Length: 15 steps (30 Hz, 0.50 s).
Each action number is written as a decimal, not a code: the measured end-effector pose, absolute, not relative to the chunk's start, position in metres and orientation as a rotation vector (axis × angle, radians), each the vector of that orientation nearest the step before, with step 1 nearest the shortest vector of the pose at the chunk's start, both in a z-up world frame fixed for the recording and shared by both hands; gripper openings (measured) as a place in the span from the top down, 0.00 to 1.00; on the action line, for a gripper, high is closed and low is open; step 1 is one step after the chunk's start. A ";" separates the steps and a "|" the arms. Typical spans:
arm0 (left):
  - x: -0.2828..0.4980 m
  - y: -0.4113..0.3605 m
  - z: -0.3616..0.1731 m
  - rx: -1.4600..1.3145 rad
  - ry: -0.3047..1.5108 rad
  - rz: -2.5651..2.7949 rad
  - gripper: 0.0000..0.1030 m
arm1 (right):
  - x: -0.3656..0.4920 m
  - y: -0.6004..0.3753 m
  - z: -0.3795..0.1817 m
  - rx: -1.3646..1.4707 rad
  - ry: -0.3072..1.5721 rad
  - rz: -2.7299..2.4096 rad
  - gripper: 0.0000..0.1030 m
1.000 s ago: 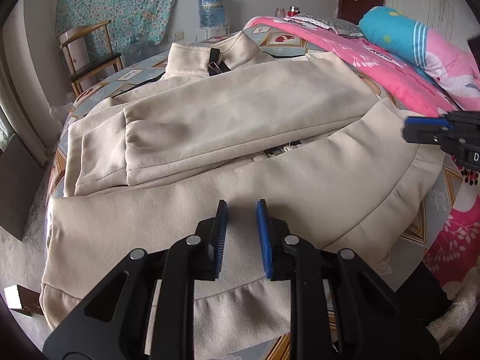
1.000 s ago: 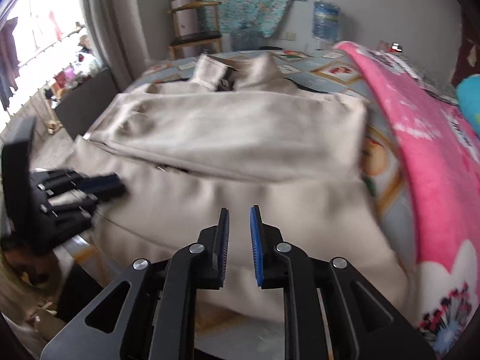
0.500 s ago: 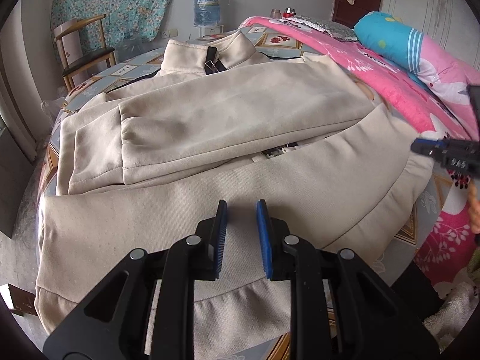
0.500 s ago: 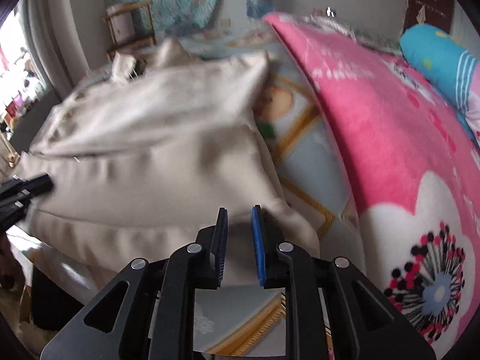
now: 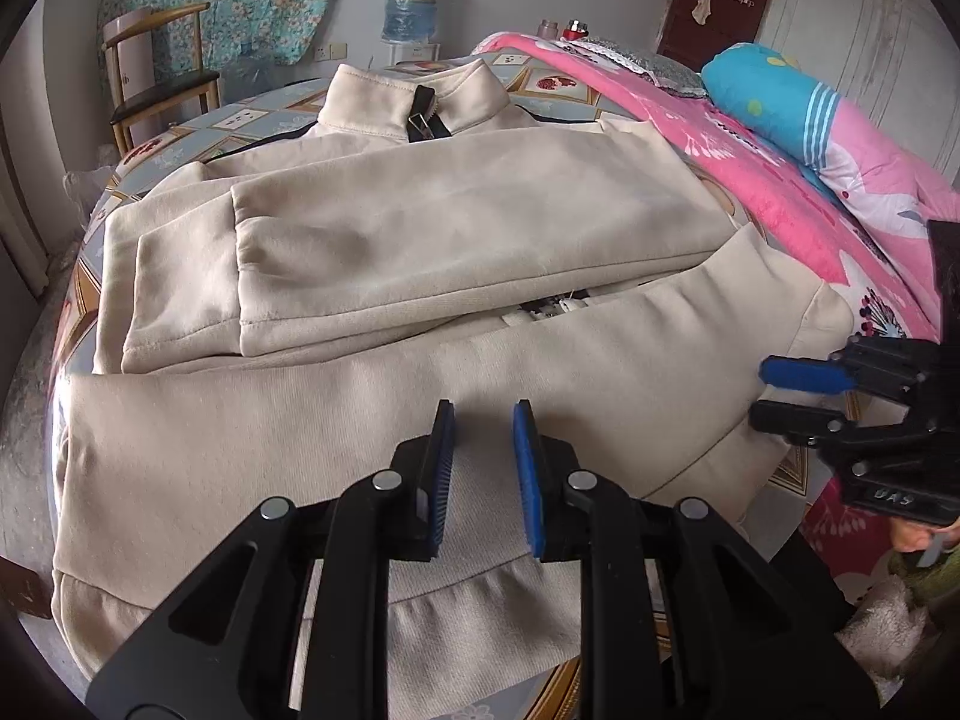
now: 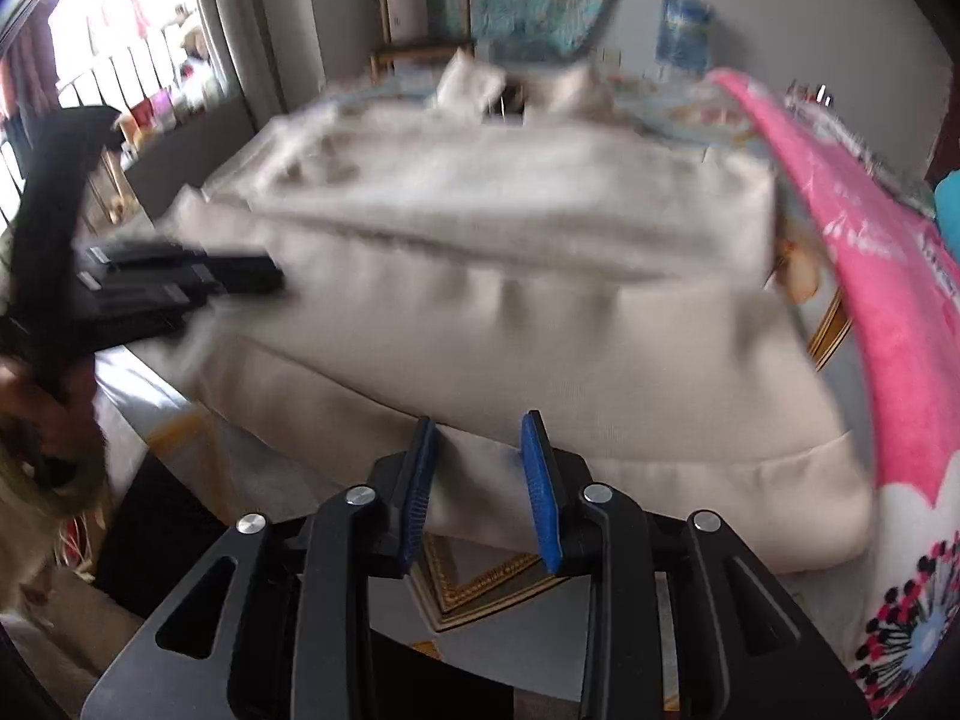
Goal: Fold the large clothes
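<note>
Jacket (image 5: 420, 252): beige, laid flat on the bed, sleeves folded across.
Left gripper (image 5: 480, 468): jaws parted, nothing gripped, held above the hem.
Right gripper (image 6: 480, 480): jaws opening, hem edge just ahead, nothing clamped.

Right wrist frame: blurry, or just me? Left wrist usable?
Right wrist view: motion-smeared; beige jacket and left tongs streaked, window blown out, only the right tongs crisp. Left wrist view: sharp and evenly lit, with fisheye bending and dark corners.

Round table (image 5: 258, 120), patterned tile-print cloth. Lying on it: cream jacket (image 5: 456, 228) (sleeves folded across its body), pink blanket (image 5: 750, 180) along one side.
</note>
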<state>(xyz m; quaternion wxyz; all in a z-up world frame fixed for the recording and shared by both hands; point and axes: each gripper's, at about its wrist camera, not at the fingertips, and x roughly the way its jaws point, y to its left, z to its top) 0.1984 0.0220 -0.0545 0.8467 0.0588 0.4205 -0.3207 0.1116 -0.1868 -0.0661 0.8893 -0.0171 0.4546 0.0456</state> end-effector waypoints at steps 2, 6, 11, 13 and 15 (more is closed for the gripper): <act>0.199 0.022 -0.054 0.126 0.891 -0.681 0.80 | 0.111 -0.182 -0.058 -0.037 0.950 0.088 0.71; 0.201 0.024 -0.055 0.123 0.897 -0.691 0.80 | 0.107 -0.166 -0.035 -0.004 0.869 0.185 0.71; 0.202 0.028 -0.053 0.095 0.908 -0.699 0.82 | 0.121 -0.138 -0.061 -0.057 0.919 0.238 0.71; 0.198 0.034 -0.044 0.084 0.886 -0.697 0.85 | 0.125 -0.141 -0.069 -0.033 0.937 0.239 0.71; 0.184 0.039 -0.029 0.065 0.847 -0.745 0.85 | 0.126 -0.146 -0.068 0.007 0.956 0.252 0.71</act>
